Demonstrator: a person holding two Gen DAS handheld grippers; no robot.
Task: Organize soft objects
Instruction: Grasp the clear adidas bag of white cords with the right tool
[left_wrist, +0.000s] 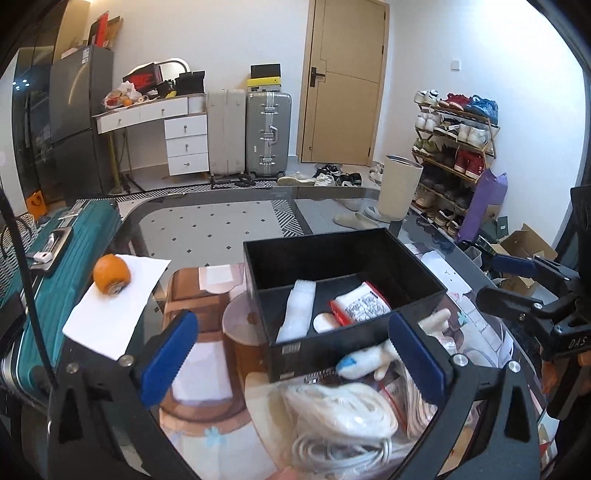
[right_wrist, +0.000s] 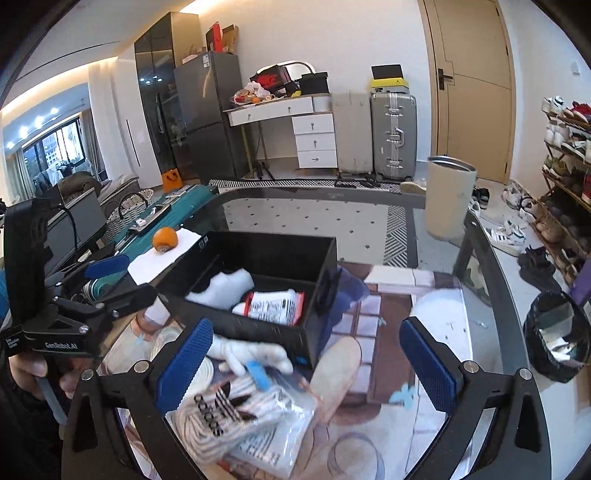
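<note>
A black open box (left_wrist: 291, 350) (right_wrist: 306, 339) sits on the glass table and holds white folded cloth (left_wrist: 297, 314) (right_wrist: 221, 290) and a red-edged packet of socks (left_wrist: 360, 304) (right_wrist: 273, 306). In front of the box lie a white plush toy (left_wrist: 364, 363) (right_wrist: 255, 356) and bagged white socks with an Adidas logo (left_wrist: 343, 417) (right_wrist: 240, 417). My left gripper (left_wrist: 291, 362) is open above the socks and the box's near wall. My right gripper (right_wrist: 306, 362) is open, with the plush toy and bag near its left finger. Each gripper shows in the other's view, the right (left_wrist: 517, 284) and the left (right_wrist: 110, 280).
An orange (left_wrist: 110, 275) (right_wrist: 165, 239) rests on white paper (left_wrist: 114, 314) at the table's left. A teal suitcase (left_wrist: 55, 258) stands beside the table. A beige bin (right_wrist: 448, 195), a shoe rack (left_wrist: 454, 147) and a black bag-lined bin (right_wrist: 554, 339) are to the right.
</note>
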